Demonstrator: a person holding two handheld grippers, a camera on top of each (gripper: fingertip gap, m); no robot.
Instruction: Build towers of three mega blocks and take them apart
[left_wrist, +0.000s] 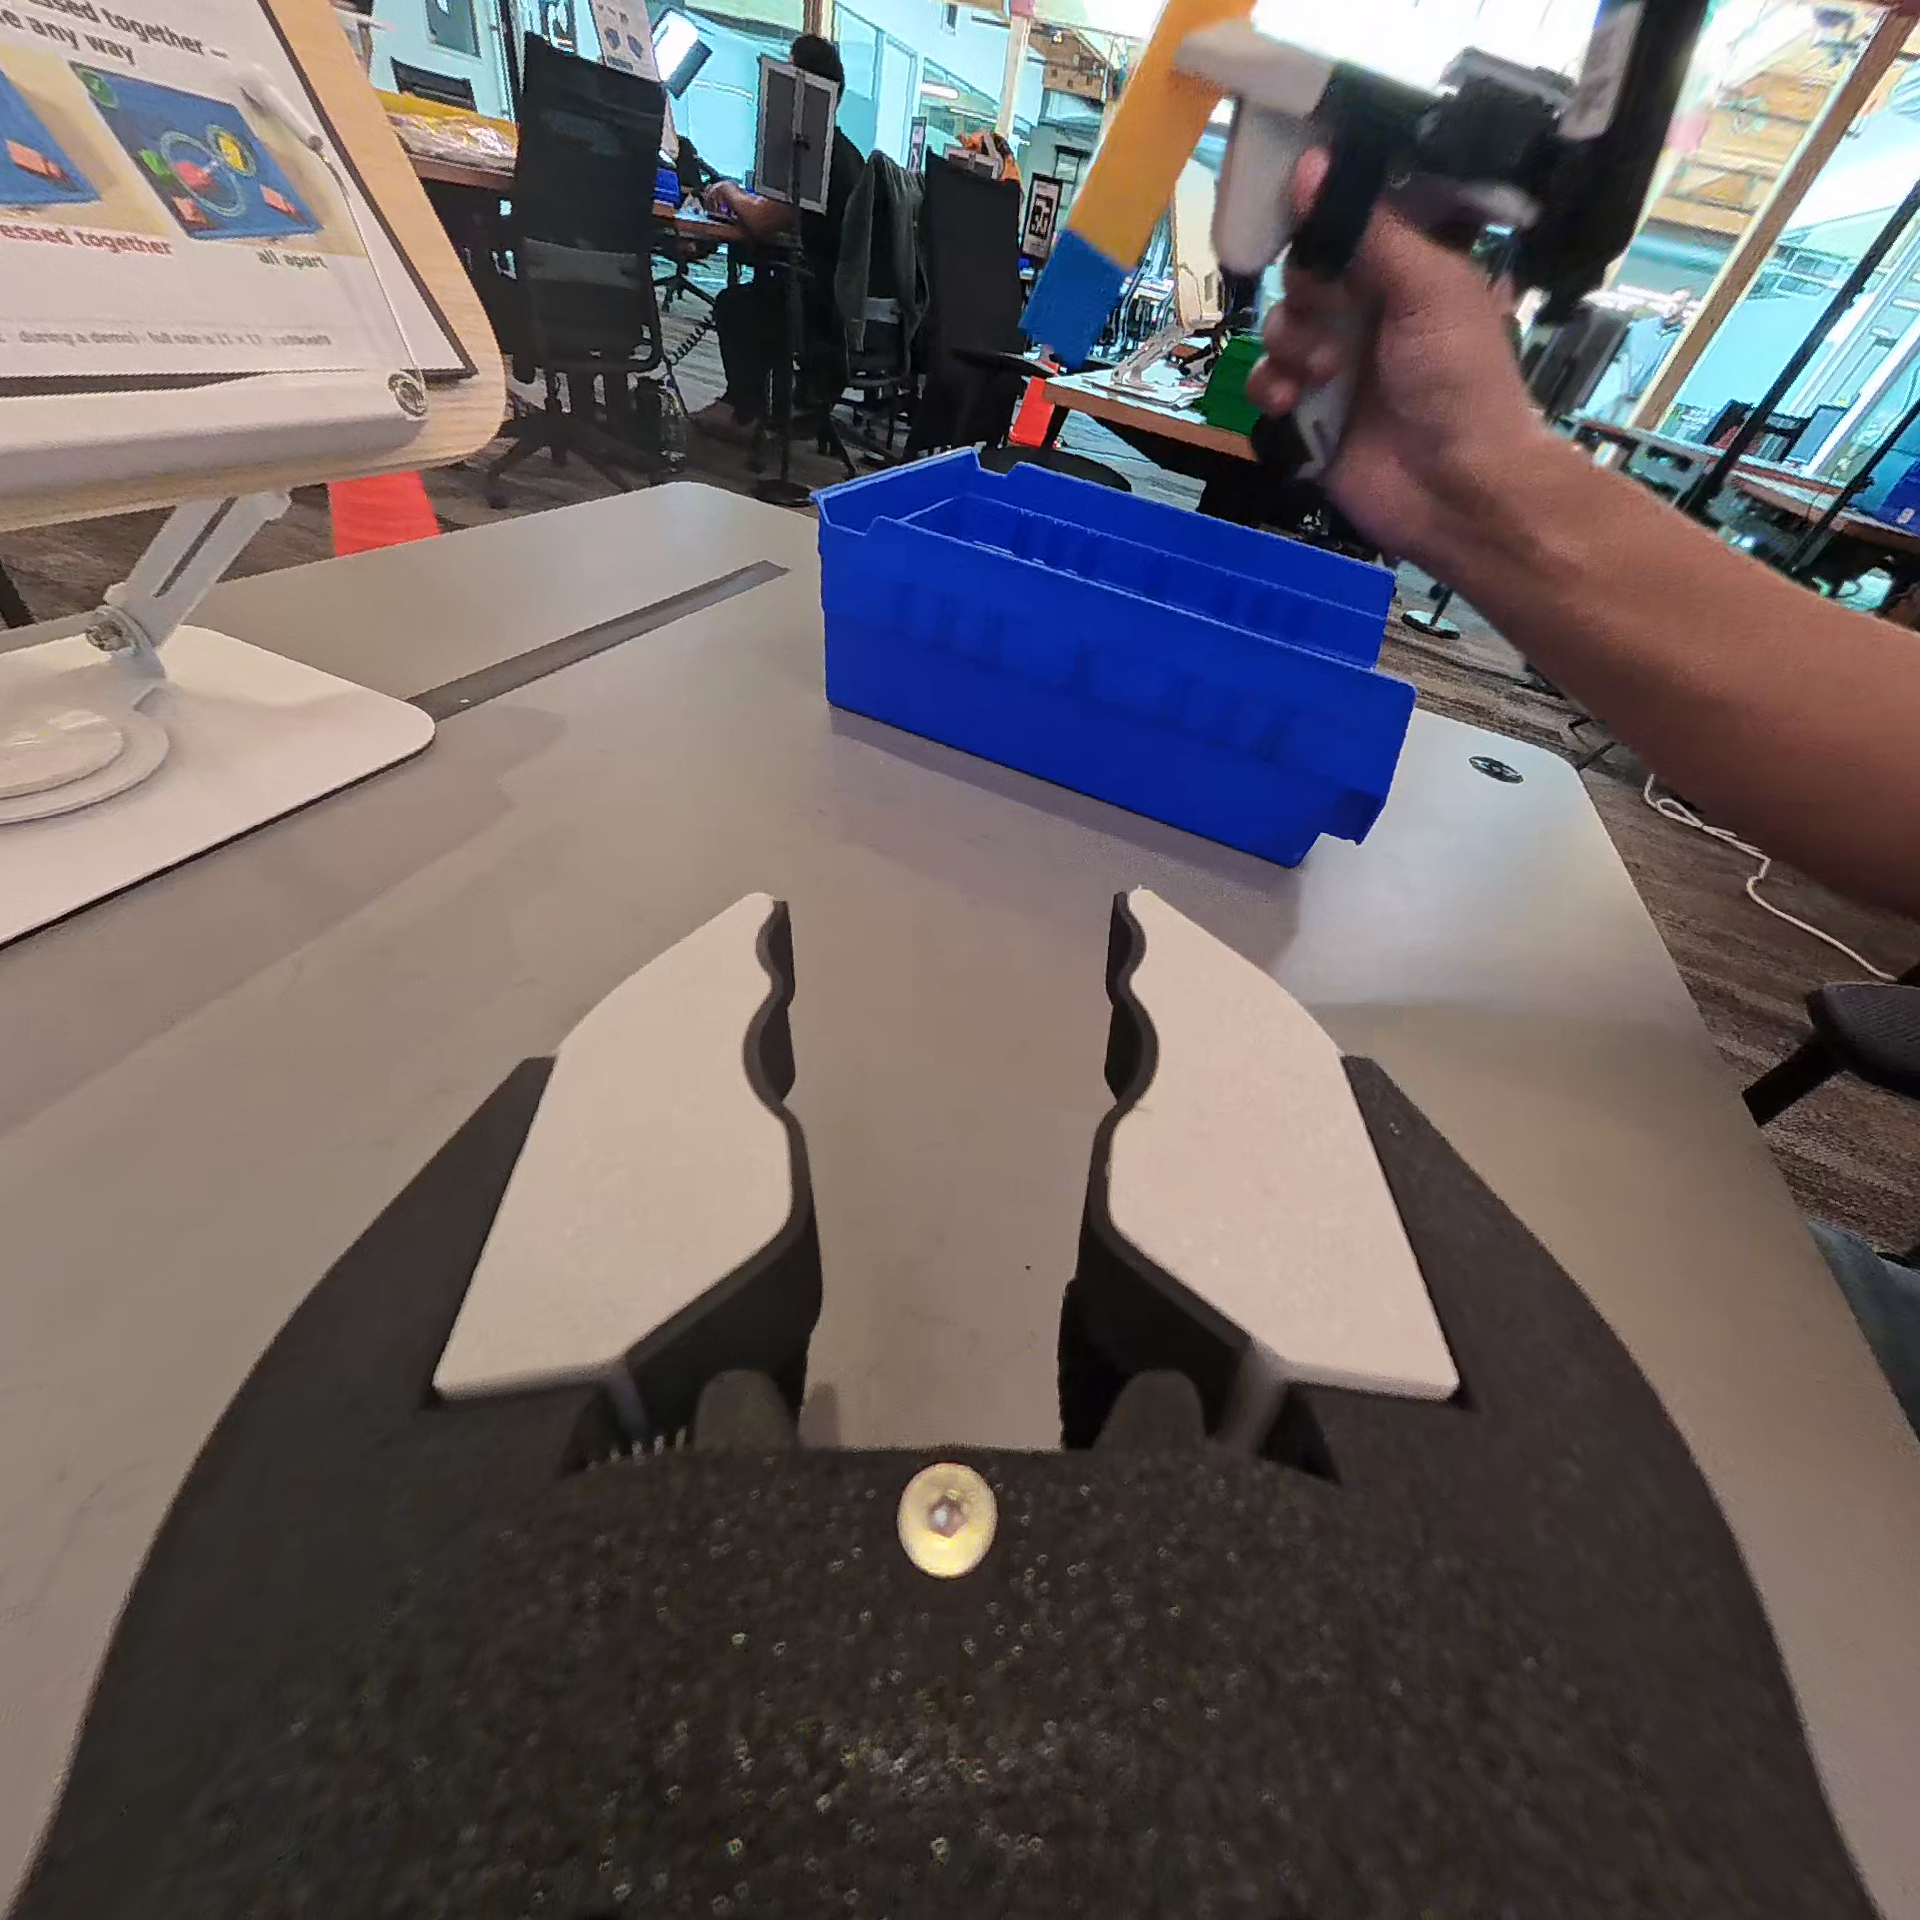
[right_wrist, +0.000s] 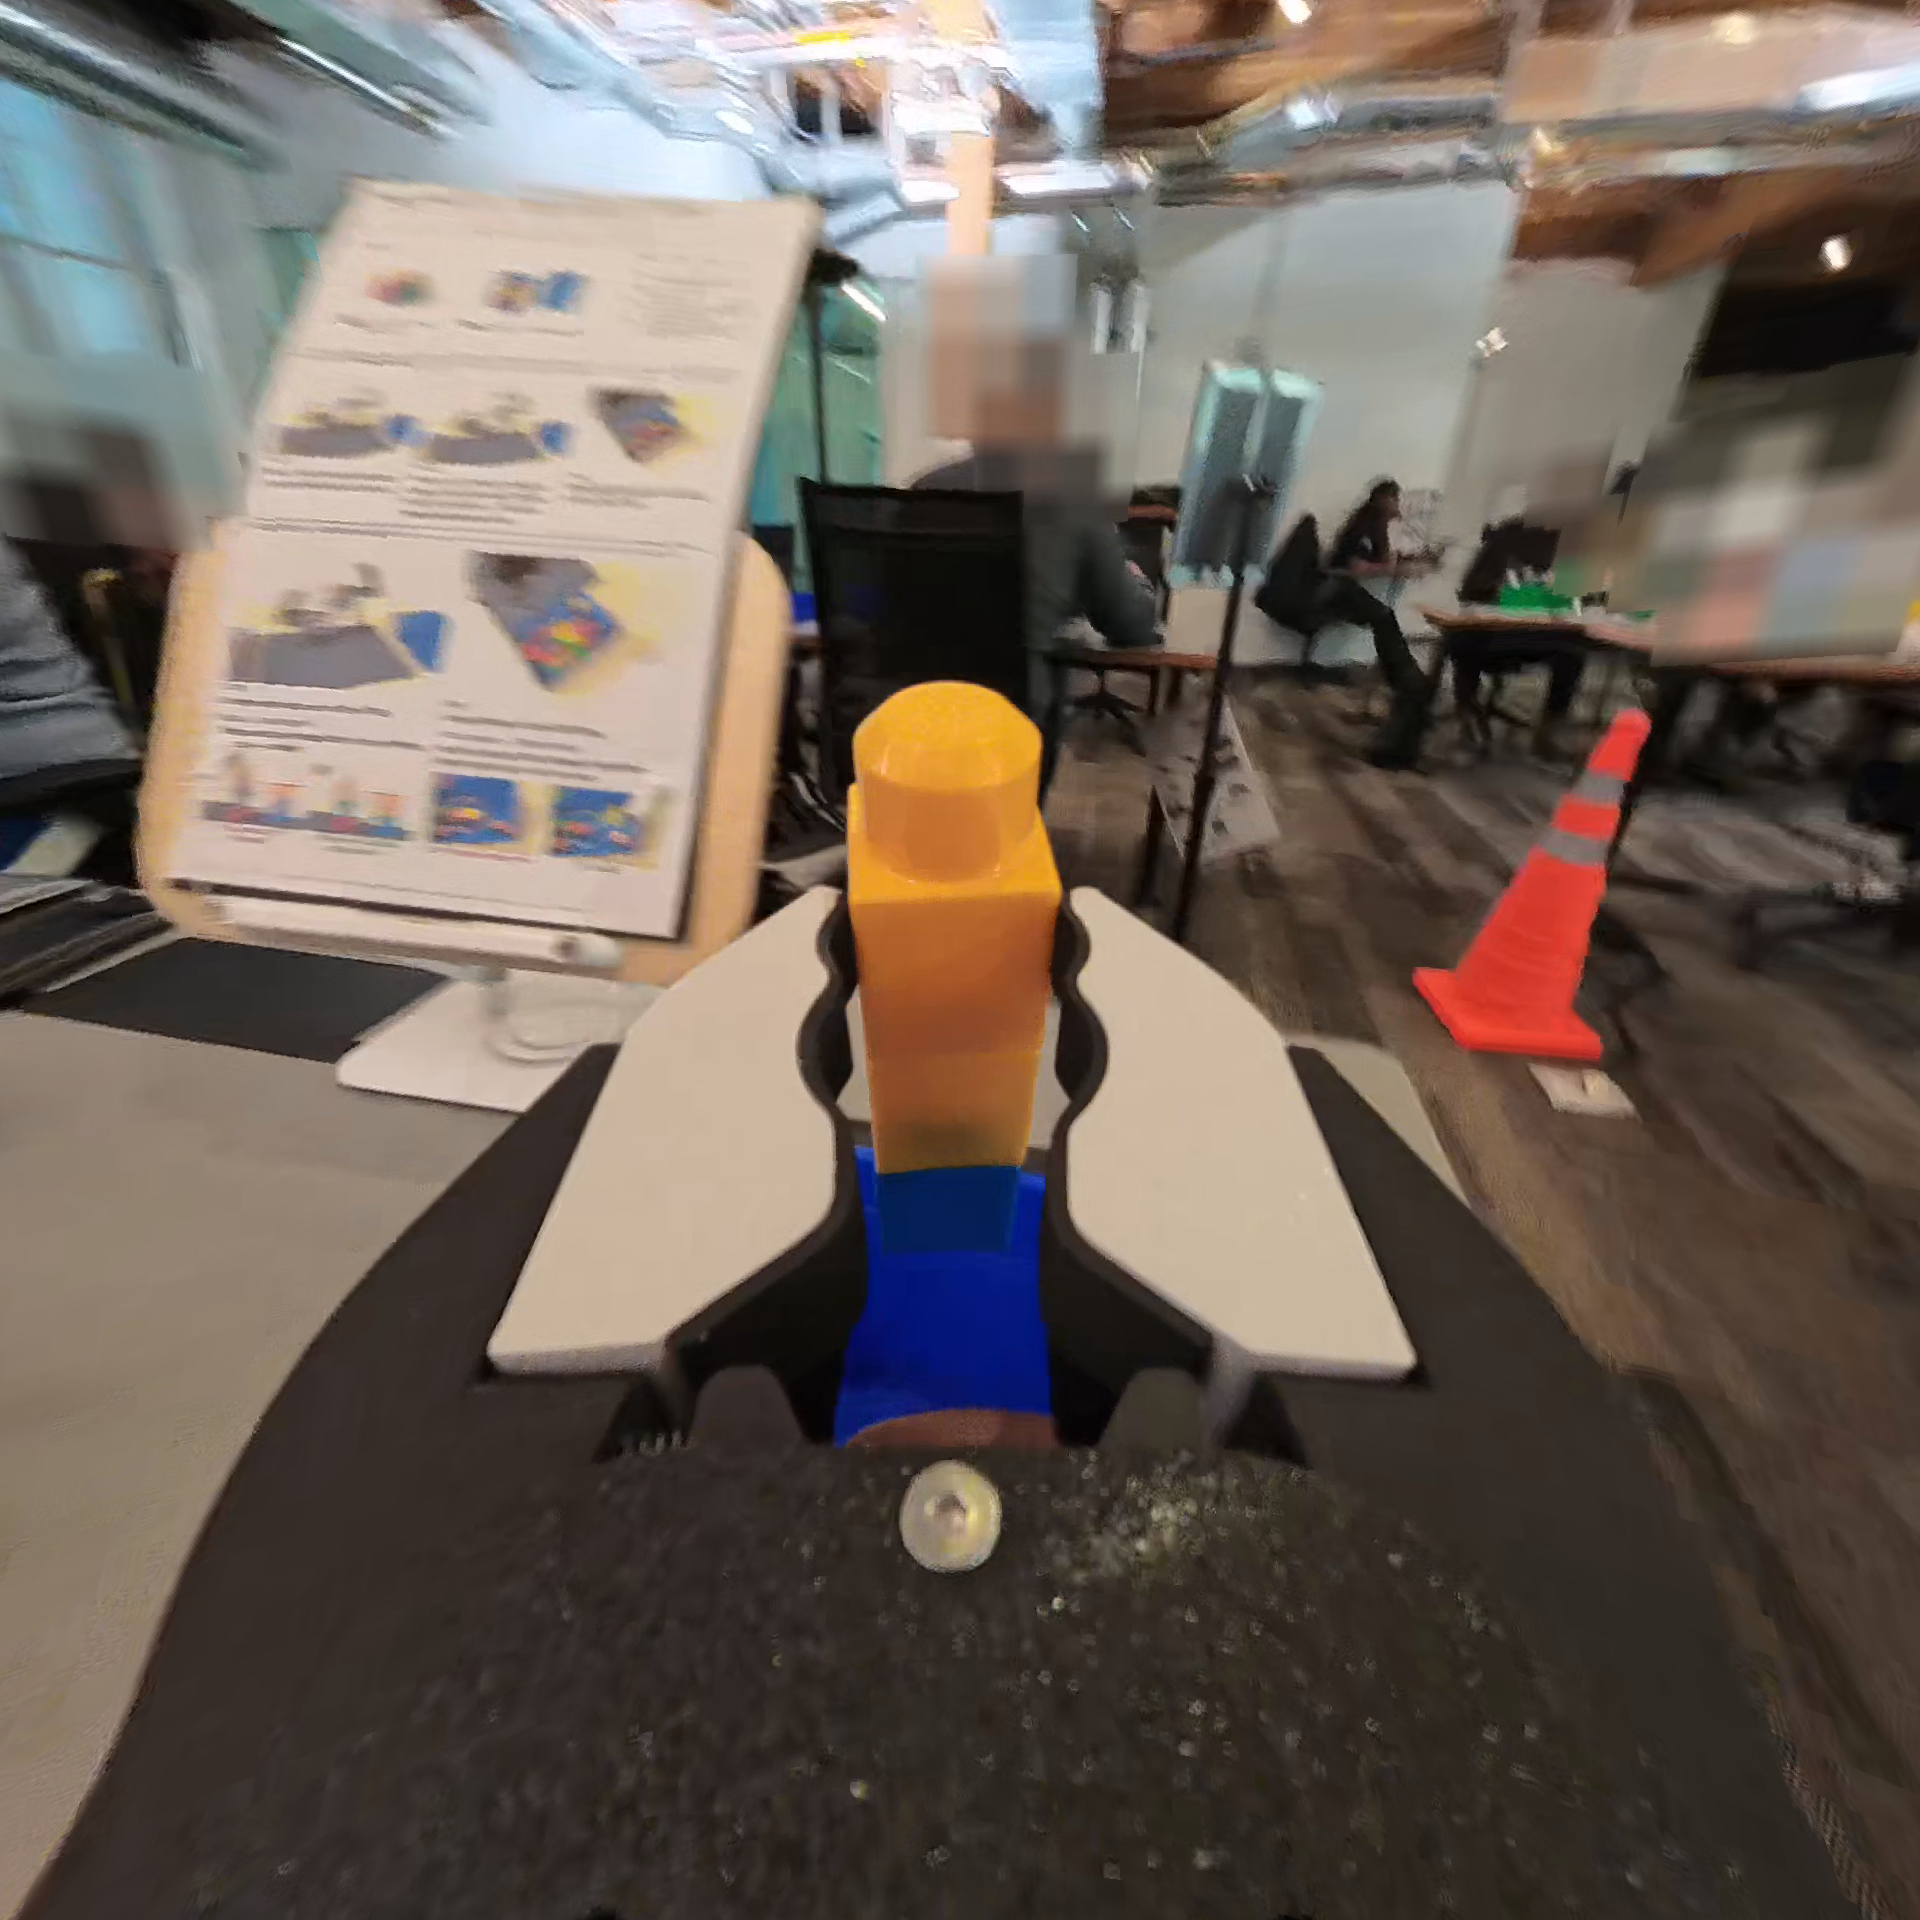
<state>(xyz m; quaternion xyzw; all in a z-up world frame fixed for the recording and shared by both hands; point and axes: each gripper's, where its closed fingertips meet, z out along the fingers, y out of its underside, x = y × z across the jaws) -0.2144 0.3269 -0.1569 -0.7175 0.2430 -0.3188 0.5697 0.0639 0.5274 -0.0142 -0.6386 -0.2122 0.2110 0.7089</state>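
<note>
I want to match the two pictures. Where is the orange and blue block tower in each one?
Left wrist view: block tower at the top, tilted, held high by the right gripper above the blue bin.
Right wrist view: block tower in the middle, between the fingers.
Shared landmark: instruction sheet stand.

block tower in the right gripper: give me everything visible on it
The block tower is glossy plastic: two orange blocks stacked on a blue block, a round stud on the top end. The right hand-held gripper is shut on the orange section, its fingers pressing both sides. In the left wrist view it hangs tilted in the air, blue end lowest, above the blue bin, touching nothing else.
</note>
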